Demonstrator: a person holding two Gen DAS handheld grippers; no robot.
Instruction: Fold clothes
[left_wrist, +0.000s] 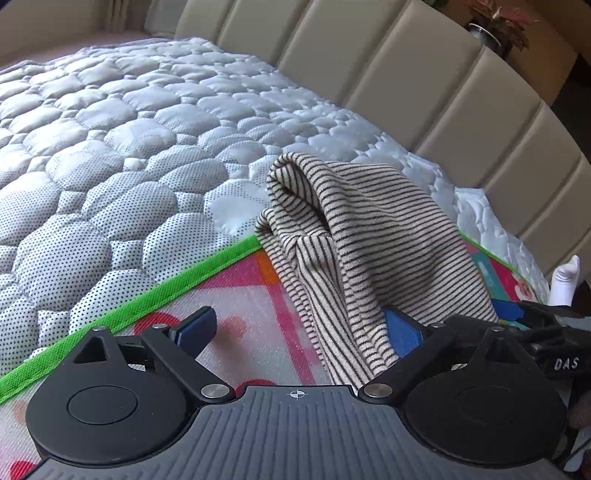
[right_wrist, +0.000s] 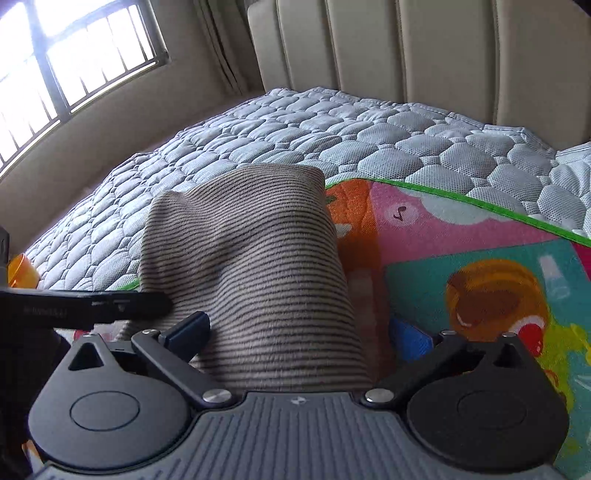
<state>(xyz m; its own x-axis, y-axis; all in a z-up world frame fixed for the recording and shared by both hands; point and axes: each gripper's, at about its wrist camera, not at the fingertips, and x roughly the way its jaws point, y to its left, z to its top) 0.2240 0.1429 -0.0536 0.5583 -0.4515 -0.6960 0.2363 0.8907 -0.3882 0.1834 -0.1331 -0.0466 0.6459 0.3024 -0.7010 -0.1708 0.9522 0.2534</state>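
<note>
- The striped garment lies bunched on the colourful mat spread over the quilted bed; it runs toward 12 o'clock from both cameras
- The left hand-held gripper stands wide open; cloth drapes against its 3 o'clock finger
- The right hand-held gripper stands wide open; cloth lies between its fingers, unpinched
</note>
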